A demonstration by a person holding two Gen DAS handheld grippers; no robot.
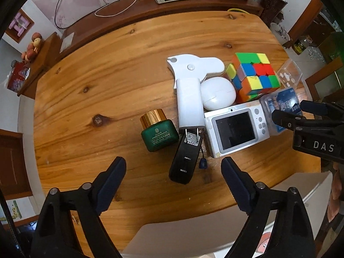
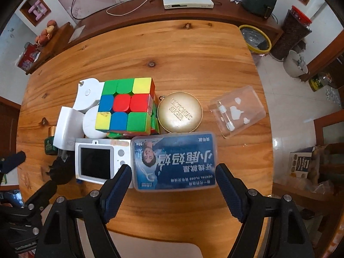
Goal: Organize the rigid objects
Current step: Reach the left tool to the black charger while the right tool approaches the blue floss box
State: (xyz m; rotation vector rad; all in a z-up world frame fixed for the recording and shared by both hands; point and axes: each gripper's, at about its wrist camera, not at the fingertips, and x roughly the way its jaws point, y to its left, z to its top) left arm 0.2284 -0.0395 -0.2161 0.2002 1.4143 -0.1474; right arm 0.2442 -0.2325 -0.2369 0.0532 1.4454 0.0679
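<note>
Both grippers hang over a wooden table [image 1: 90,68] with a bunch of small stuff clustered together. The left gripper [image 1: 173,173] has its jaws spread wide with nothing pinched; low in the left wrist frame a black device [image 1: 182,163] lies between the fingers, but the pads aren't touching it. Just above that is a white charger [image 1: 189,105], with a green jar with a gold cap [image 1: 158,132] to its left and a small white camera [image 1: 235,130] to its right. Further up sit a white folding gadget [image 1: 191,67], a white oval case [image 1: 218,93] and a colourful puzzle cube [image 1: 253,75].

The right gripper [image 2: 173,177] is released too, jaws apart on either side of the near end of a blue floss-pick box [image 2: 174,161] at the centre-bottom of the right wrist frame, pads not pressing it as far as I can see. Above the box is a round gold tin [image 2: 180,112], and a clear plastic box [image 2: 237,110] lies to the right, apart from the pile.
</note>
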